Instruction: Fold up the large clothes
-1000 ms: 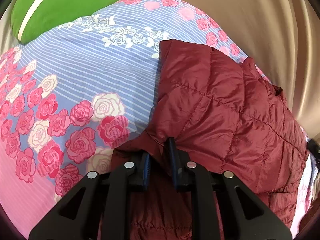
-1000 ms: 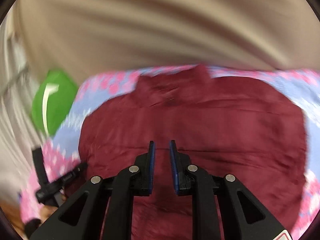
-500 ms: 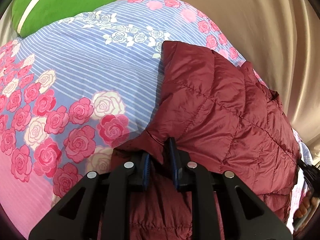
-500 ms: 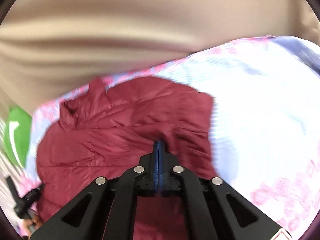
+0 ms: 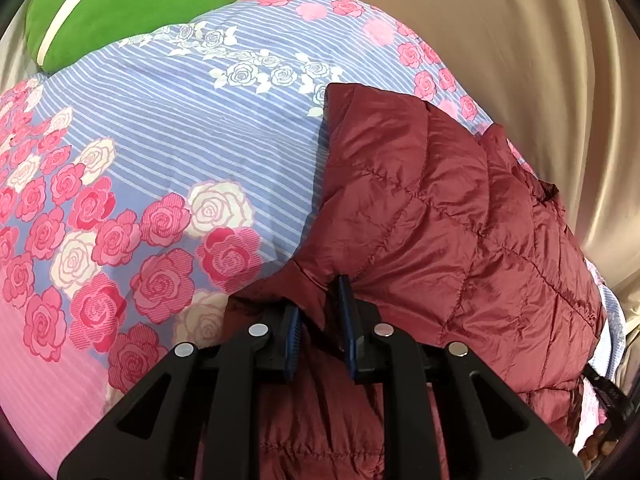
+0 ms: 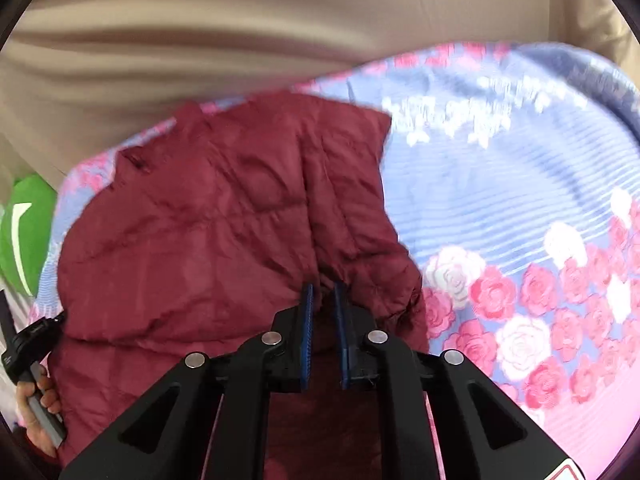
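Jacket (image 5: pixel 460 216), maroon quilted puffer, lies on the floral bedspread (image 5: pixel 160 128) with stitched diamond channels and a glossy, creased shell. Left gripper (image 5: pixel 320 312): jaws narrowly parted with a fold of jacket fabric bunched between the blue pads; the left pad is partly covered by cloth, so firm clamping cannot be confirmed, though the fabric sits pinched between them. Right gripper (image 6: pixel 322 308): jaws likewise set a small gap apart, straddling a ridge of the jacket (image 6: pixel 224 216) where a folded-over panel meets the body; cloth is seen in the gap. Outward from the jaws, the garment's sleeve or side panel is turned in over the torso, giving a straight outer edge on each side; the collar end points toward the beige curtain (image 5: pixel 500 40). The bedspread (image 6: pixel 520 200) extends bare well beyond the jacket on the right gripper's side, and in the left wrist view toward the green cushion (image 5: pixel 132 4). Jacket's far edge lies near the bedspread's edge by the curtain. The right wrist view is slightly blurred.
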Available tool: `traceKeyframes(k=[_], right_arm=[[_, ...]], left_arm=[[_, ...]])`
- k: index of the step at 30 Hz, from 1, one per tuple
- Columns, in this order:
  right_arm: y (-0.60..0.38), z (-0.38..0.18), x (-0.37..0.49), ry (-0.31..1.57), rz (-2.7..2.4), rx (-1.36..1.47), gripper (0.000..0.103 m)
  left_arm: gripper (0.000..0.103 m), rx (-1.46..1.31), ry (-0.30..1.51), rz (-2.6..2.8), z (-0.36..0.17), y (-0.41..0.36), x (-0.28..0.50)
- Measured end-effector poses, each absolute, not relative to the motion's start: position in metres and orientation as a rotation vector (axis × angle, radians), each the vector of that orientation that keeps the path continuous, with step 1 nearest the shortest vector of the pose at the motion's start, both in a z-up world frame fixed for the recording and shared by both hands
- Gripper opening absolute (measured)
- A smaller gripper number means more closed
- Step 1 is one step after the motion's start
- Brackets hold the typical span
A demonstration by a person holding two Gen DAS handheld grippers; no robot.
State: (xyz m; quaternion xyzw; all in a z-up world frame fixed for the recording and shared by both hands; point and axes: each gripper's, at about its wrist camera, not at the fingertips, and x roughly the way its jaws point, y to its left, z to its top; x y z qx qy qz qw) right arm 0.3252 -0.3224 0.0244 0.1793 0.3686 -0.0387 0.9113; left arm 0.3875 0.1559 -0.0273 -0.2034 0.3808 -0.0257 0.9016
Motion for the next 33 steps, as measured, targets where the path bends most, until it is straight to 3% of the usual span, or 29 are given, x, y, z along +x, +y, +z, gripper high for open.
traceKeyframes(k=[4, 5, 7, 16, 18, 20, 22, 23, 24, 25, 26, 33], right_arm=[[-0.323, 0.014, 0.329, 0.809, -0.098, 0.334, 0.011], [-0.326, 0.002, 0.336, 0.853, -0.114, 0.334, 0.006], [-0.328, -0.001, 0.336, 0.857, -0.125, 0.372, 0.005], [-0.329, 0.043, 0.246, 0.770, -0.114, 0.410, 0.018], [-0.328, 0.046, 0.214, 0.758, -0.116, 0.408, 0.025], [-0.327, 0.045, 0.183, 0.756, -0.122, 0.401, 0.034], [-0.329, 0.041, 0.151, 0.758, -0.132, 0.408, 0.047], [-0.330, 0.038, 0.129, 0.757, -0.145, 0.406, 0.051], [-0.331, 0.035, 0.116, 0.759, -0.156, 0.401, 0.054], [-0.332, 0.030, 0.098, 0.764, -0.180, 0.394, 0.057], [-0.333, 0.026, 0.082, 0.770, -0.213, 0.387, 0.059], [-0.341, 0.006, 0.001, 0.770, -0.299, 0.527, 0.067]], left_arm=[[0.017, -0.423, 0.787, -0.054, -0.028, 0.157, 0.387], [0.017, -0.424, 0.787, -0.055, -0.027, 0.157, 0.386], [0.017, -0.432, 0.786, -0.059, -0.028, 0.157, 0.387], [0.017, -0.474, 0.777, -0.079, -0.029, 0.165, 0.382], [0.017, -0.455, 0.781, -0.072, -0.027, 0.167, 0.372], [0.022, -0.428, 0.776, -0.065, -0.022, 0.167, 0.355], [0.039, -0.417, 0.786, -0.093, -0.015, 0.172, 0.328], [0.043, -0.417, 0.791, -0.105, -0.013, 0.175, 0.319], [0.054, -0.418, 0.798, -0.121, -0.010, 0.180, 0.303], [0.073, -0.420, 0.809, -0.130, -0.008, 0.187, 0.286], [0.079, -0.428, 0.815, -0.138, -0.007, 0.193, 0.274], [0.082, -0.517, 0.892, -0.180, -0.021, 0.250, 0.165]])
